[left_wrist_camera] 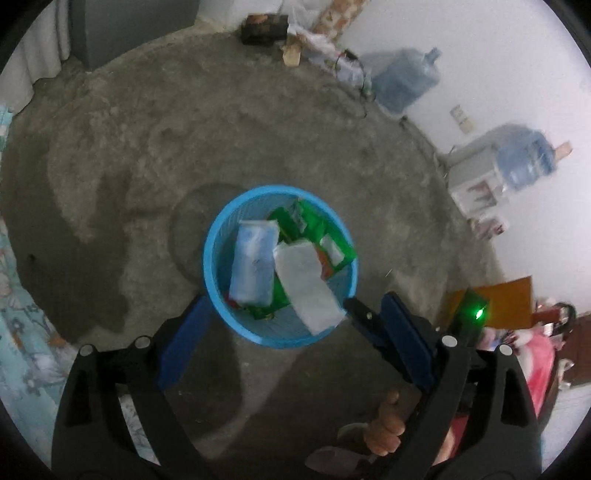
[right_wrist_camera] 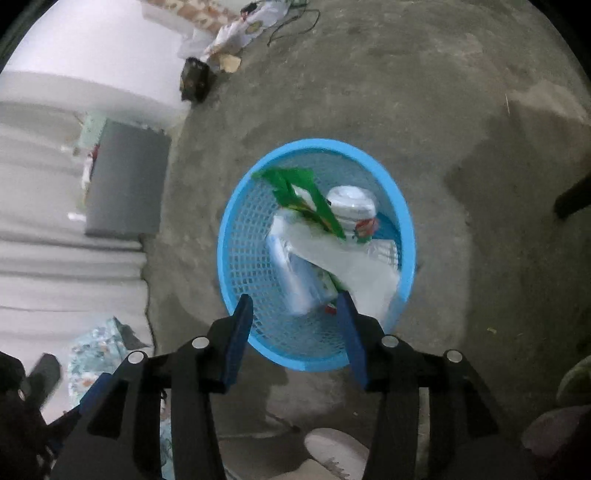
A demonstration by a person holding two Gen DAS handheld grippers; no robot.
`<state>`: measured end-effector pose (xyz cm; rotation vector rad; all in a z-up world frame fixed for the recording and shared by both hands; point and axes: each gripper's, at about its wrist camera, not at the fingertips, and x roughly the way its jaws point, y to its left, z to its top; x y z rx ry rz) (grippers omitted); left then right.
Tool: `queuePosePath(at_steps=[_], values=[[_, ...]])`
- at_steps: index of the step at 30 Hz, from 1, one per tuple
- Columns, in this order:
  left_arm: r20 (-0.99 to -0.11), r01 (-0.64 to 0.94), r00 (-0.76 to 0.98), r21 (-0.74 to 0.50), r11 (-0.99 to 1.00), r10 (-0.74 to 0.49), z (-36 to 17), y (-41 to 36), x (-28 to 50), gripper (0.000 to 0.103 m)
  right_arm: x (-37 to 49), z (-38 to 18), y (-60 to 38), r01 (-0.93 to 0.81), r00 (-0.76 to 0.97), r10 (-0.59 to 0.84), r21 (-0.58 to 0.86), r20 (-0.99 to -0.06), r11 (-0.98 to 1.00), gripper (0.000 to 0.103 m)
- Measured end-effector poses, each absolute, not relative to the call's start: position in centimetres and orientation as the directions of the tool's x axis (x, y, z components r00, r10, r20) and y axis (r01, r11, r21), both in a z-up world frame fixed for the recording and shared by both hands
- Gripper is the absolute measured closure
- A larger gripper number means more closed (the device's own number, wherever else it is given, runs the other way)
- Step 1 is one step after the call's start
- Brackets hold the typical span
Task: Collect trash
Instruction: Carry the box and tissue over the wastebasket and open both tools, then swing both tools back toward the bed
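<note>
While both grippers are hanging open and empty over the blue basket (left_wrist_camera: 218, 295) on the floor, the white wrapper (left_wrist_camera: 306, 284) is lying atop the other packets inside, looking light, limp and slippery, so pinching a flat edge is likely working best.

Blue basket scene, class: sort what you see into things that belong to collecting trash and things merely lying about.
Belongs to the job:
- blue basket
- white wrapper at its rim
- pale blue packet and green wrappers inside
- left gripper, open
- right gripper, open

Just lying about:
- water jugs by the wall
- dark box
- orange board
</note>
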<state>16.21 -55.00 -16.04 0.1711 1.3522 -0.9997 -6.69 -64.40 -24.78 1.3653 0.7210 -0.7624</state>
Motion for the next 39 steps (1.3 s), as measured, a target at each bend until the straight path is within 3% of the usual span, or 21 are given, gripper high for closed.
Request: queuePosePath(at_steps=[10,19,25,29,33,39], values=[[-0.739,0.714,-0.019,-0.482,0.508,-0.673,-5.6,-46.2,16.7,0.014,-9.0,-19.5,-61.9,0.806,0.591,-0.172,0.564,-0.788,0.181,0.049],[-0.683,0.735,0.215,-0.358,0.577,-0.698,2.3,-30.4,16.5,0.009,-3.4,-9.4,-56.9,0.691,0.681,-0.188,0.536,-0.708,0.485,0.037],[-0.616,0.665,0.347,-0.371,0.648,-0.708,3.9,-18.3,17.3,0.009,2.9,-2.1,-51.6,0.52,0.755,-0.061,0.54,-0.653,0.662,0.033],[-0.571,0.614,0.439,-0.373,0.696,-0.694,3.8,-10.9,18.1,0.009,8.5,0.9,-46.9,0.367,0.775,0.12,0.597,-0.62,0.713,0.032],[-0.537,0.52,0.505,-0.435,0.735,-0.676,2.8,-4.3,19.1,0.009,14.1,1.0,-42.3,0.252,0.754,0.321,0.704,-0.573,0.664,0.031],[-0.567,0.36,0.569,-0.48,0.8,-0.596,-0.1,3.0,20.3,0.009,24.4,-0.8,-31.7,0.116,0.631,0.583,0.805,-0.512,0.581,0.031]])
